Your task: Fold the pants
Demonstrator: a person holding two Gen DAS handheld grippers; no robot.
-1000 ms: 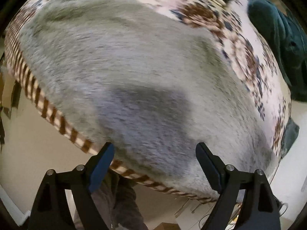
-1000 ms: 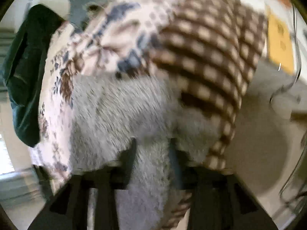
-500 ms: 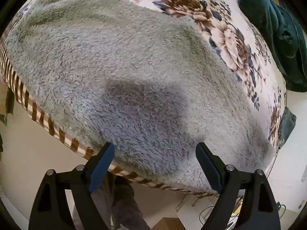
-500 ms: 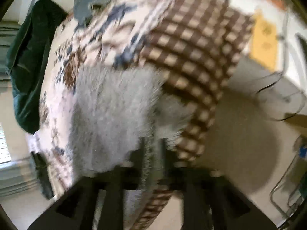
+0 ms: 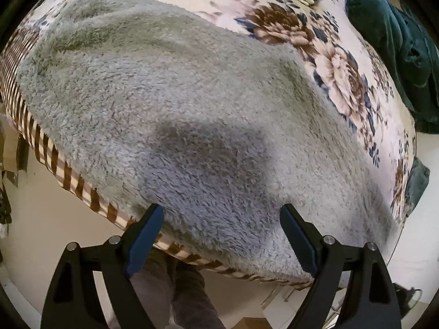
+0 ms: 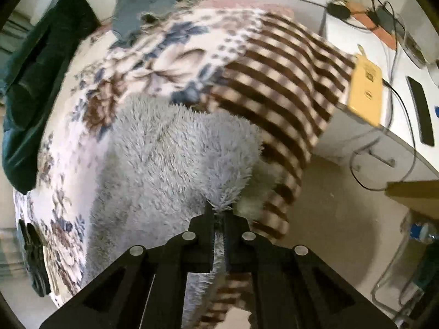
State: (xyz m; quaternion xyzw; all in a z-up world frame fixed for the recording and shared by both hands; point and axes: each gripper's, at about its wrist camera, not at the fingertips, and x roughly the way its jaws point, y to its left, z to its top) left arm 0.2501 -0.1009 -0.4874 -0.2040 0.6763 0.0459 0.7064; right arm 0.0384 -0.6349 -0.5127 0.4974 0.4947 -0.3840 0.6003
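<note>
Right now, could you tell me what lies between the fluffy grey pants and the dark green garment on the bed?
In the left wrist view, only flowered bedspread separates the grey pants from the dark green garment.

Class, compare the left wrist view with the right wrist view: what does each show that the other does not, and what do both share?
Only the left wrist view shows the left gripper, jaws wide open above the fluffy grey fleece pants, and a person's legs below the bed edge.

Only the right wrist view shows the right gripper, jaws shut on a lifted pants edge, a white desk with cables and a yellow box.

Both show the pants, the floral blanket with striped brown border and dark green fabric.
</note>
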